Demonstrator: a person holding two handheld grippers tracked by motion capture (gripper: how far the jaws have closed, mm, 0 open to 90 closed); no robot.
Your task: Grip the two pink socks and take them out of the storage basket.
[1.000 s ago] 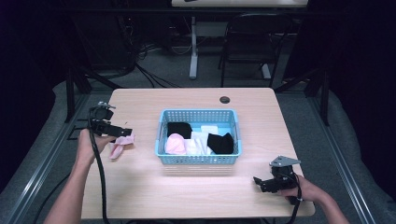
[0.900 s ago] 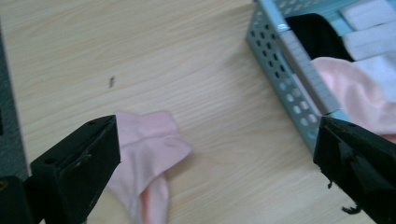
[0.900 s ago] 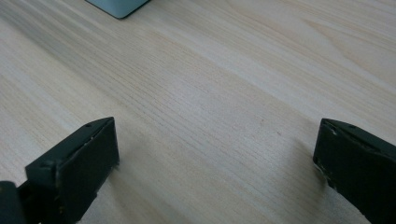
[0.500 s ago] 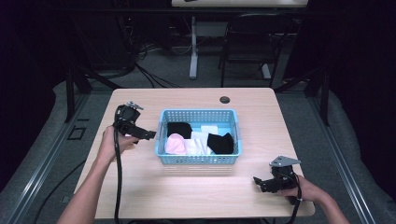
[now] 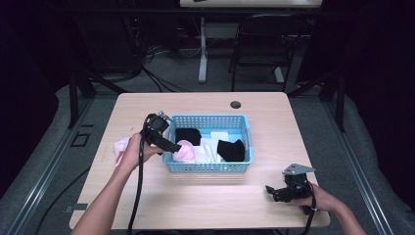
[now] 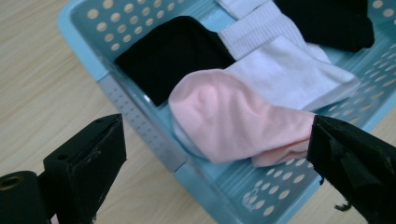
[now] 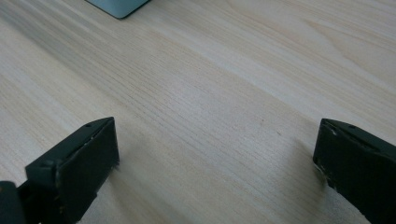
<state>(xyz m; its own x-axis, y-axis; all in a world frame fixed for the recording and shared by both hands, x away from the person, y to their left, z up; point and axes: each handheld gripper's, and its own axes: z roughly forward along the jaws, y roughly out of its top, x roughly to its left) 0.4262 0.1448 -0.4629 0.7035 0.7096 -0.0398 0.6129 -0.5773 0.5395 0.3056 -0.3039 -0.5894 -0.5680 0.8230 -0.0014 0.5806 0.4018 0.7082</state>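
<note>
At the far left of the wooden table (image 5: 205, 205), a pink sock (image 5: 120, 147) lies flat on the bare top, just beside your left hand (image 5: 131, 152) and partly behind it. That hand holds your left gripper (image 5: 175, 147) over the left end of the blue perforated basket (image 5: 208, 168), its tips at the basket's near-left corner. In the left gripper view its jaws stand wide apart with nothing between them: one is over the table outside the basket wall (image 6: 140, 121), the other over the basket's floor.

Directly ahead of those jaws a second pink sock (image 6: 233, 121) lies in the basket, folded over against the left wall. Behind it is a black sock (image 6: 173, 51), and beside it to the right are white socks (image 6: 289, 70), one with a ribbed cuff. Farther right another black sock (image 5: 231, 150) rests by the basket's right end.

Beyond the basket, near the table's far edge, sits a small dark round grommet (image 5: 235, 105).

At the near right, well apart from the basket, your right hand (image 5: 320, 200) rests your right gripper (image 5: 270, 190) low over bare wood. Its jaws are spread wide and empty, and the right gripper view shows a corner of the basket (image 7: 119, 7) at the top.
</note>
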